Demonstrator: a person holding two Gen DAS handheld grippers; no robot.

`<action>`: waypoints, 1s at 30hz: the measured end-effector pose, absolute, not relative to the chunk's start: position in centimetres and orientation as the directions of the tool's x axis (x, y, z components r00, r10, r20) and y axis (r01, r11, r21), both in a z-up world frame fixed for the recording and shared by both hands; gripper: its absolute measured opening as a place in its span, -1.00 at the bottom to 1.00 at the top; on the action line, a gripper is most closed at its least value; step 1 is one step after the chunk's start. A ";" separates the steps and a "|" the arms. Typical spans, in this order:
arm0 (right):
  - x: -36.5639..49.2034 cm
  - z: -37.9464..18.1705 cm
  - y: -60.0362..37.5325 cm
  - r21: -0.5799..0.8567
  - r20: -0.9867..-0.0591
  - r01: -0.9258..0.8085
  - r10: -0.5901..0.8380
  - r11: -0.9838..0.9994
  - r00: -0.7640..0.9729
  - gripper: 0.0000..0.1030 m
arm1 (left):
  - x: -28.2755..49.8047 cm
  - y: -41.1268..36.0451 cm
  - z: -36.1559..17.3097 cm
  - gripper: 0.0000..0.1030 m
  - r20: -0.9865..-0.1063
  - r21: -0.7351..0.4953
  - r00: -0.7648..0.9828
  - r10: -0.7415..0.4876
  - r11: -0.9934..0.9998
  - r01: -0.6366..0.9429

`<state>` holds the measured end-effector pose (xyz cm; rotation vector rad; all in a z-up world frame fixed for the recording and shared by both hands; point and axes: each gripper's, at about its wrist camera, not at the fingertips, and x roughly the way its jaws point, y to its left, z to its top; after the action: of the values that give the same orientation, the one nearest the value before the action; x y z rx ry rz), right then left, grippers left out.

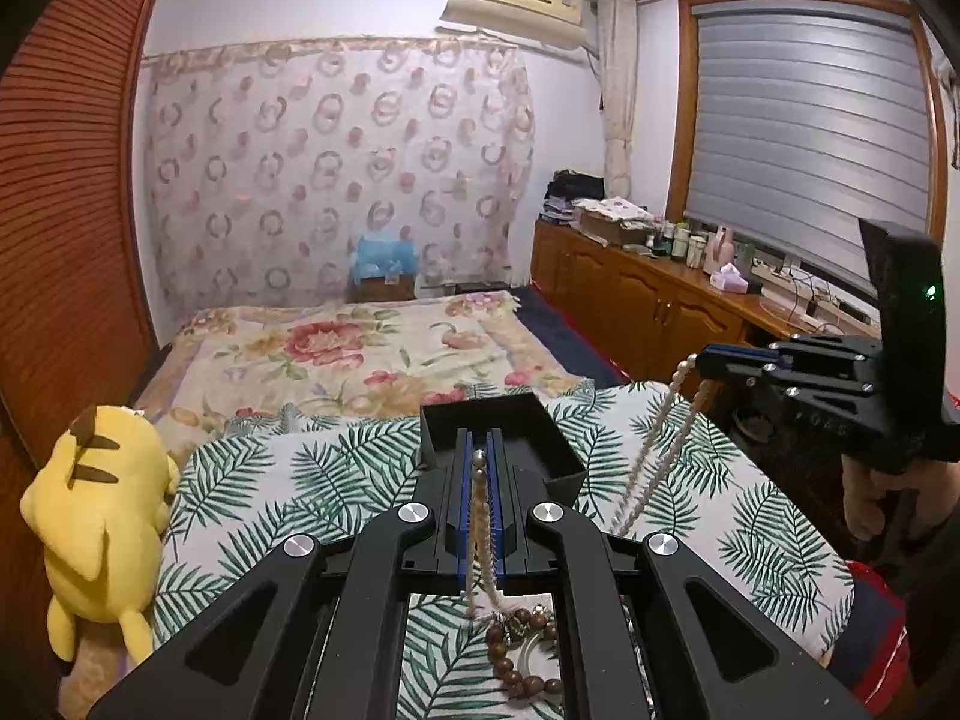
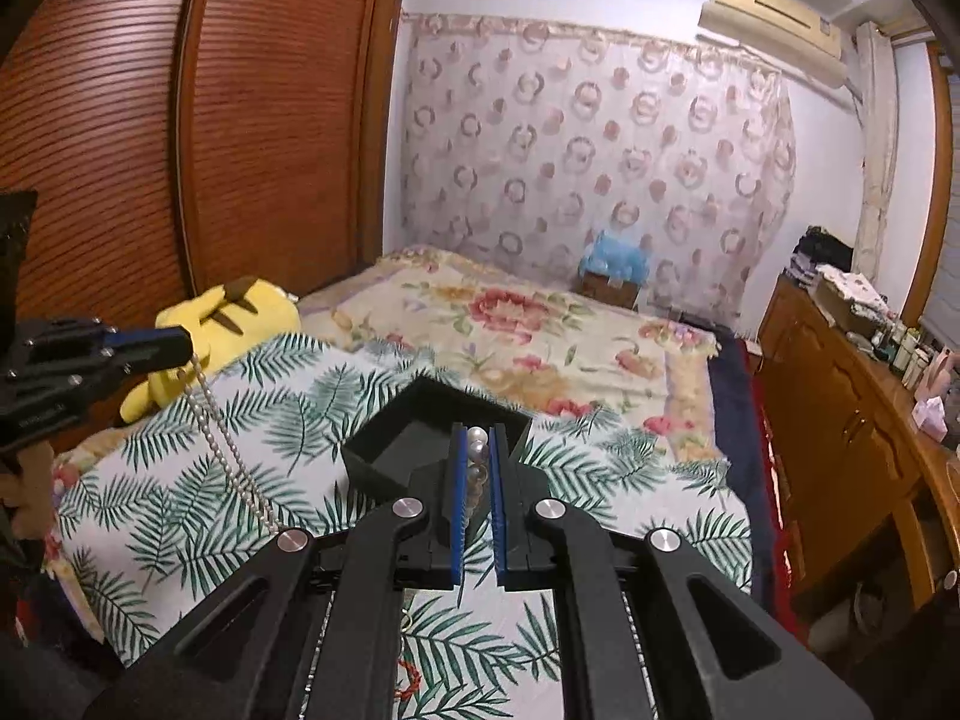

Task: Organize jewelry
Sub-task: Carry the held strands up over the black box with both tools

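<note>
With both the left gripper [image 1: 480, 468] and right gripper [image 2: 478, 450] clamped on the pearl necklace [image 1: 654, 456], next lower it into the black box [image 1: 528, 420].

One pearl necklace [image 1: 651, 456], one black box [image 1: 510, 426] (open), one wooden-bead bracelet [image 1: 516, 660].

Box [image 1: 504, 438] on table [image 1: 252, 480]; plush [image 1: 96, 516] left; bracelet [image 1: 522, 654] before box.

wooden bead bracelet [image 1: 521, 654] partly behind left tool [image 1: 479, 480], dresser bottles [image 1: 681, 240] indistinct
</note>
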<state>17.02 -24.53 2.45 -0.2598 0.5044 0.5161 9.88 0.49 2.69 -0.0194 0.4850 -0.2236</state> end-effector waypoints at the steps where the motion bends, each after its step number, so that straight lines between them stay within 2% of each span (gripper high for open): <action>1: 16.9 2.9 -24.6 -0.110 -0.513 -0.529 0.408 0.841 0.755 -0.85 | 9.8 0.3 2.8 -0.92 -0.458 -0.071 0.862 -0.218 0.975 0.209; 7: 16.5 3.9 -24.4 -0.133 -0.503 -0.537 0.410 0.833 0.761 -0.85 | 9.9 0.2 3.0 -0.92 -0.459 -0.072 0.861 -0.219 0.975 0.210; 14: 16.0 1.4 -25.9 -0.138 -0.546 -0.524 0.377 0.840 0.748 -0.85 | 9.8 -0.2 2.7 -0.92 -0.471 -0.071 0.853 -0.223 0.974 0.216; 30: 13.2 3.0 -29.0 -0.115 -0.495 -0.502 0.389 0.857 0.777 -0.84 | 10.0 -1.0 2.3 -0.92 -0.475 -0.065 0.850 -0.228 0.972 0.225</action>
<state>13.23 -29.02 2.98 -0.2479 0.4776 0.4872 9.97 -0.99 2.29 -0.0071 0.5010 -0.2384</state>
